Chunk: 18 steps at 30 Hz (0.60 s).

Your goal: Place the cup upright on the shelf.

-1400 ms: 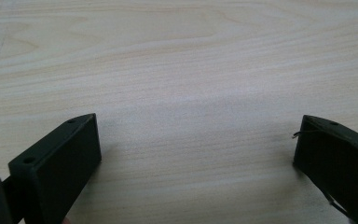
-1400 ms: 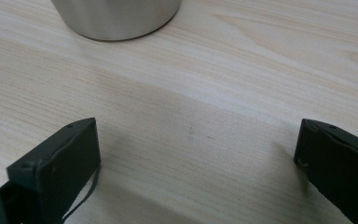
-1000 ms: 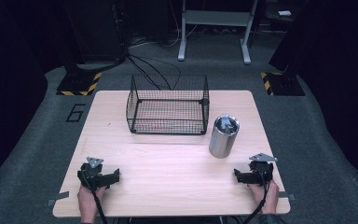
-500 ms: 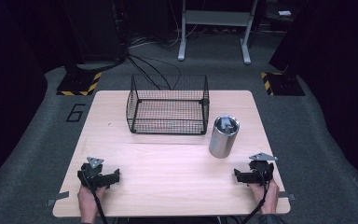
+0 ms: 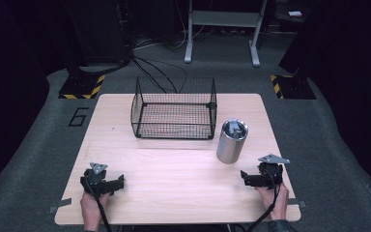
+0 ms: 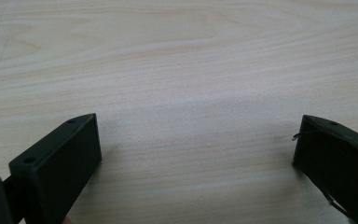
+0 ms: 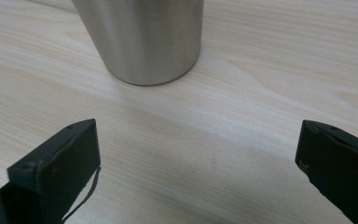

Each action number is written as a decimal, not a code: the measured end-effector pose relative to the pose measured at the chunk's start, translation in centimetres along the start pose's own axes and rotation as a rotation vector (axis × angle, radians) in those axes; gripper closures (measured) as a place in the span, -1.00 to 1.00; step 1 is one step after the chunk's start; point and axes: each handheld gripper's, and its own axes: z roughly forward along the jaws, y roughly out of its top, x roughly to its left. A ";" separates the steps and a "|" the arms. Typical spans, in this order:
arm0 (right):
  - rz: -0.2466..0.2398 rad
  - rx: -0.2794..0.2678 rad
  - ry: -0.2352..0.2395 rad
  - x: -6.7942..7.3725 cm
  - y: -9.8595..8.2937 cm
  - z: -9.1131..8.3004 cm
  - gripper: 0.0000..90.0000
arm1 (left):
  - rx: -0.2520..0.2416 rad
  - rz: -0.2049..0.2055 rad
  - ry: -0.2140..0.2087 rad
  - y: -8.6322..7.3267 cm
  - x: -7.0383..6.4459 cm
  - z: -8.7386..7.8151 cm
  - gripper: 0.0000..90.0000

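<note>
Both grippers are sitting low at the near edge of the desk (image 5: pixel 174 159), and I am keeping them well apart, one toward each near corner. Going from the biggest thing down: the desk is pale wood and is carrying everything. At its far middle a black wire basket (image 5: pixel 175 109) is standing upright with its open top up. Just to the right of the basket, and a little nearer to me, a steel cup (image 5: pixel 232 141) is standing upright; in the high view something grey is showing in its mouth, though I cannot tell what it is.

My right gripper (image 5: pixel 251 179) is lying flat on the desk, near the cup, pointing inward and slightly toward it. Its jaws are spread wide and holding nothing. In the right gripper view the cup's base (image 7: pixel 144 42) is standing ahead of the jaws, apart from them, a bit left of centre. My right hand (image 5: pixel 273 198) is gripping the handle from behind, forearm coming in from the bottom edge.

My left gripper (image 5: pixel 113 183) is resting the same way, pointing inward, jaws wide over bare wood. My left hand (image 5: pixel 92 208) is holding it from behind.
</note>
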 end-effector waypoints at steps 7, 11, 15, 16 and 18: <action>-0.004 -0.019 0.018 0.5 1.2 -0.4 -1.00 | 0.000 0.001 0.001 0.0 0.0 0.0 -0.99; -0.009 -0.038 0.032 0.7 1.9 -0.6 -1.00 | 0.000 0.002 0.001 0.0 0.0 0.0 -0.99; -0.020 -0.050 0.043 0.9 2.6 -0.7 -1.00 | -0.001 0.002 0.002 0.0 0.0 0.0 -0.99; -0.023 -0.054 0.043 0.9 2.8 -0.8 -1.00 | 0.000 0.003 0.002 0.0 0.0 0.0 -0.99; -0.024 -0.065 0.048 1.1 3.1 -0.8 -1.00 | 0.000 0.003 0.002 0.0 0.0 0.0 -0.99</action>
